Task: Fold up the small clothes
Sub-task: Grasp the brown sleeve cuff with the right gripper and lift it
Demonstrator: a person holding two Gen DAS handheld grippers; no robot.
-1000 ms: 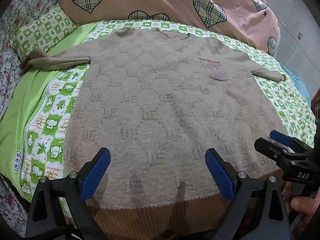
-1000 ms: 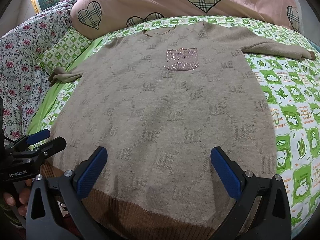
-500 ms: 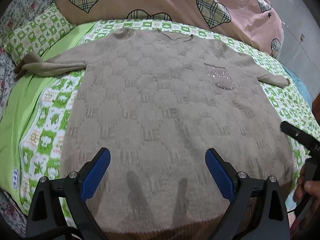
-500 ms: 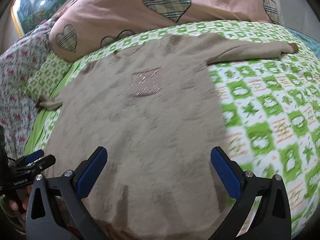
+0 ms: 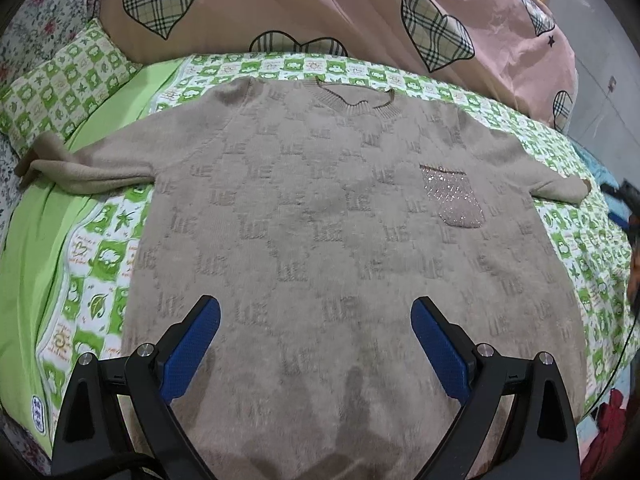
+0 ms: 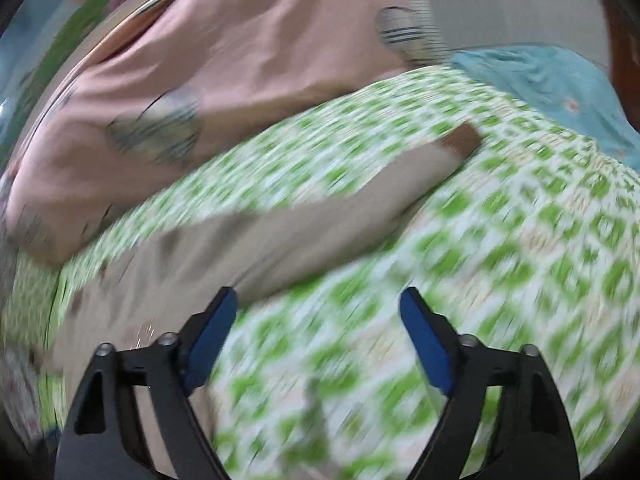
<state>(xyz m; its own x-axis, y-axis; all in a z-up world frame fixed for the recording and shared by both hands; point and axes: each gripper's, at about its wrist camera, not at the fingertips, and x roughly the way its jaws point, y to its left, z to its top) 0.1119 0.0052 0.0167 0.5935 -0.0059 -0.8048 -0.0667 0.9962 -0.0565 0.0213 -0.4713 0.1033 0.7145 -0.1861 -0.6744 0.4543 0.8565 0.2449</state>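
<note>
A beige knit sweater (image 5: 320, 220) lies spread flat, front up, on the green checked bed sheet (image 5: 92, 280), both sleeves out to the sides and a sparkly pocket (image 5: 454, 194) on its chest. My left gripper (image 5: 316, 334) hovers open above the lower part of the sweater, nothing between its blue pads. In the blurred right wrist view, my right gripper (image 6: 316, 328) hangs over the sheet (image 6: 520, 260) beside the sweater's right sleeve (image 6: 320, 216), whose brown cuff (image 6: 460, 142) points away. Its jaws are closing with nothing between them.
A pink quilt with plaid hearts (image 5: 340, 12) is piled along the head of the bed. A green checked pillow (image 5: 64, 76) lies at the far left. Blue cloth (image 6: 540, 80) lies beyond the bed's right edge. Part of the right gripper (image 5: 624, 200) shows at the right edge.
The right gripper swung fast to the right, off the sweater's hem toward the right sleeve, rolling as it went, and its jaws narrowed. The left gripper moved forward over the sweater, still open.
</note>
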